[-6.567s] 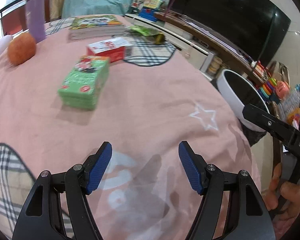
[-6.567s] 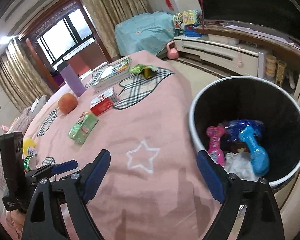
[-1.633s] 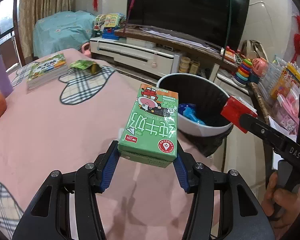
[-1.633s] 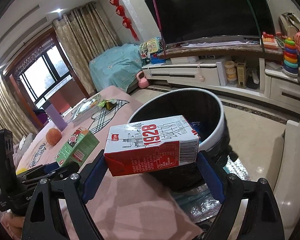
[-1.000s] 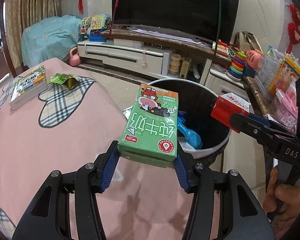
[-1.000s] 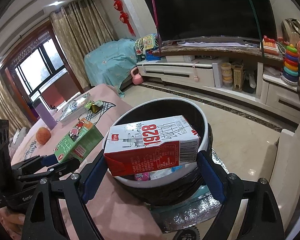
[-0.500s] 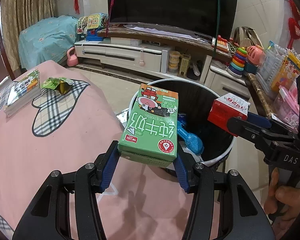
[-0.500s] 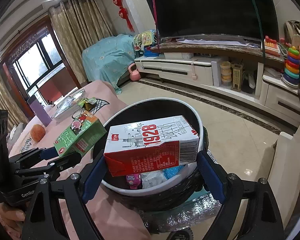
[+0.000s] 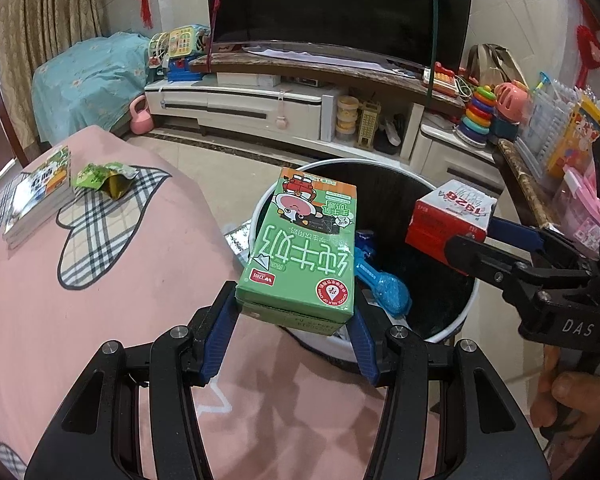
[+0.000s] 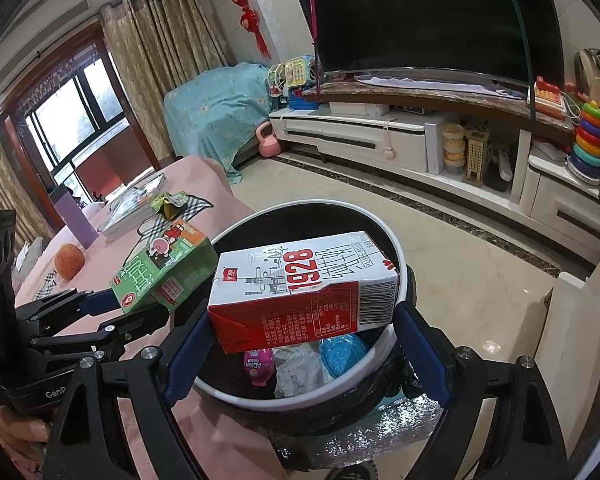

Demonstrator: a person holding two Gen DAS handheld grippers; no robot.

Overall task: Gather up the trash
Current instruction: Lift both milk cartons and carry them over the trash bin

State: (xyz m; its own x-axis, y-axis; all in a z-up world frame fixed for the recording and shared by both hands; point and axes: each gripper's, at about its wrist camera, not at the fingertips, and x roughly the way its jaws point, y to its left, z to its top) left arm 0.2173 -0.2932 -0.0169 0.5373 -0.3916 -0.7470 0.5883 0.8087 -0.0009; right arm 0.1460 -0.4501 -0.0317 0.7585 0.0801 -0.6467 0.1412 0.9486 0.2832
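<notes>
My left gripper (image 9: 292, 332) is shut on a green milk carton (image 9: 304, 252) and holds it over the near rim of the round black trash bin (image 9: 466, 312). My right gripper (image 10: 304, 344) is shut on a red and white "1928" carton (image 10: 300, 284) and holds it right above the bin (image 10: 396, 248). Each gripper shows in the other's view: the red carton (image 9: 452, 216) over the bin's right side, the green carton (image 10: 164, 268) at its left rim. Blue and pink wrappers (image 10: 340, 352) lie in the bin.
The pink cloth-covered table (image 9: 100, 288) carries a green snack wrapper (image 9: 104, 176), a stack of books (image 9: 36, 196), an orange (image 10: 70, 260) and a purple cup (image 10: 74, 220). A TV stand (image 10: 380, 136) and toy shelves (image 9: 540, 132) stand behind the bin.
Both grippers picked up their cartons from the table and carried them toward the bin; in the last second they have moved in over its opening.
</notes>
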